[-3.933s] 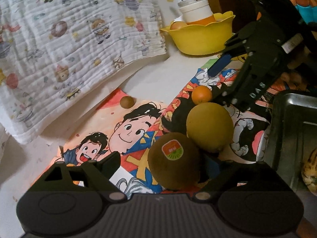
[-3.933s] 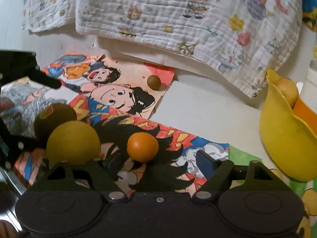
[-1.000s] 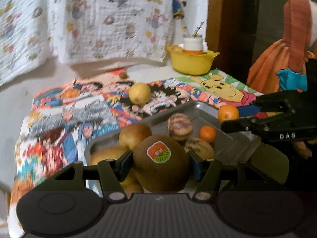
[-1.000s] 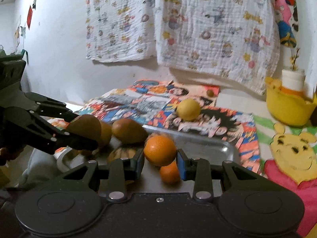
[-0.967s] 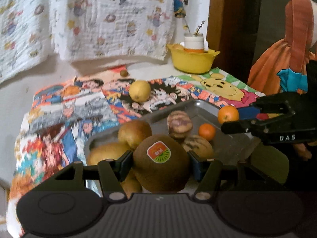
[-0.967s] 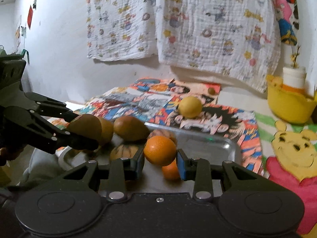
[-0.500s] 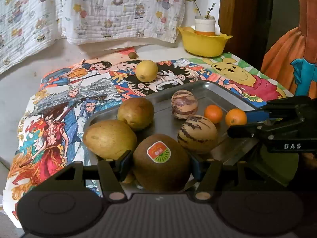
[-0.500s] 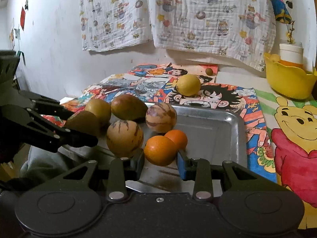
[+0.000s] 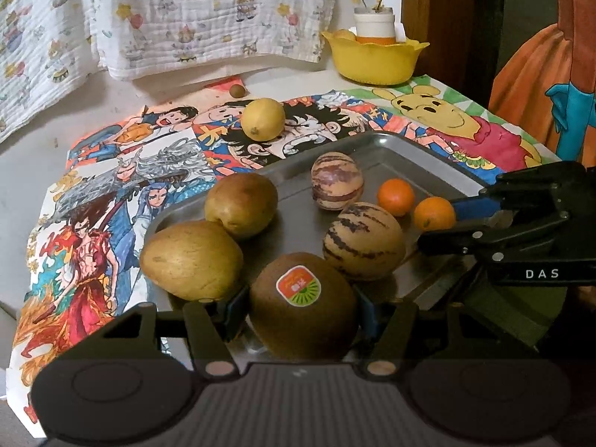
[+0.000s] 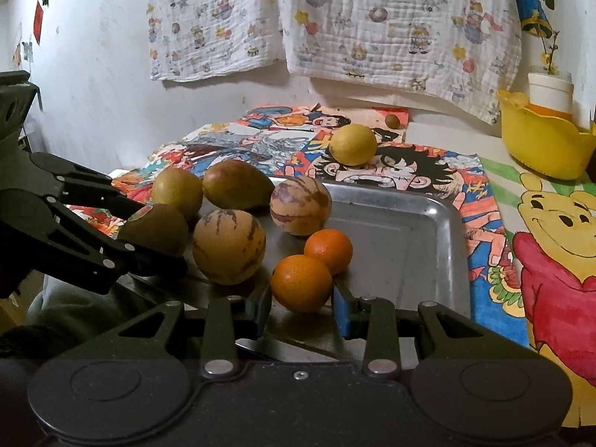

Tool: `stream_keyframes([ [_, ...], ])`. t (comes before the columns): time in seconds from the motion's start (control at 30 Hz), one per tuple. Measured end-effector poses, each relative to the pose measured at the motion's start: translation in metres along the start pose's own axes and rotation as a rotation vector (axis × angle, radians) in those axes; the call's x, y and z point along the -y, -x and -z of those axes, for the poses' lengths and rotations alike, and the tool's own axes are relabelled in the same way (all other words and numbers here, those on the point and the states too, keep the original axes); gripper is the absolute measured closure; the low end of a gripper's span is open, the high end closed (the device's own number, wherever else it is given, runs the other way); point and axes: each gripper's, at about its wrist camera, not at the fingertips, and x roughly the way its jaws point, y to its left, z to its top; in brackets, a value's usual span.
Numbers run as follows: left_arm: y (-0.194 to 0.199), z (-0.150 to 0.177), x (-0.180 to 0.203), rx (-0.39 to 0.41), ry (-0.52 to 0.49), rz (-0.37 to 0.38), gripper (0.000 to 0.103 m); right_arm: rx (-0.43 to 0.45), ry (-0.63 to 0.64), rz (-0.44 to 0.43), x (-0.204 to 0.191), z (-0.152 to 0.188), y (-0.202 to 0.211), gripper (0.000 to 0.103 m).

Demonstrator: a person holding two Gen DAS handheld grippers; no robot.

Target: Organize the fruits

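Your work surface is a counter (image 9: 111, 111) set against a white wall, covered with cartoon-print sheets (image 9: 123, 171). A printed cloth (image 9: 208, 11) hangs on the wall behind it. At the far right corner stands a yellow bowl (image 9: 372, 61) with a white cup (image 9: 373, 26) in it.

A metal tray (image 10: 406, 238) lies on the sheets at the near edge. It holds two brown pears (image 9: 192, 259) at its left end, touching each other, two striped round fruits (image 9: 363, 240) near the middle, and one small orange (image 9: 395, 197) just beside them.

Your left gripper (image 9: 301, 307) has its fingers (image 9: 232, 307) closed about halfway on a kiwi (image 9: 303, 307) with a sticker on top. Both pads press its sides. The kiwi sits low over the near left corner of the tray, close beside the nearer pear and the nearer striped fruit. You cannot tell whether it touches the tray floor.

Your right gripper (image 10: 301, 307) has its fingers (image 10: 341, 307) drawn narrow on a second orange (image 10: 301, 282). That orange is at the near edge of the tray, touching the small orange already there.

Off the tray, a lemon (image 9: 262, 119) rests on the sheets just beyond the tray's far rim. A small brown round fruit (image 9: 237, 90) lies farther back, near the hanging cloth.
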Motion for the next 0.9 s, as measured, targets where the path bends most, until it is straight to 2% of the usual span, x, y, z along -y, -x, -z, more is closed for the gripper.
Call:
stream_keyframes([
  [0.5, -0.0062, -0.0041, -0.0017, -0.023, -0.003, -0.004, 0.038, -0.028, 0.014, 0.014, 0.0, -0.0037, -0.0029, 0.065],
  [0.8, -0.0025, -0.002, 0.0001, -0.003, -0.001, -0.017, 0.038, -0.04, -0.038, -0.008, 0.0051, -0.0063, -0.0036, 0.065],
  [0.9, 0.0015, -0.0023, 0.0008, 0.012, -0.006, -0.016, 0.034, -0.041, -0.041, -0.007, 0.0042, -0.0059, -0.0012, 0.064],
])
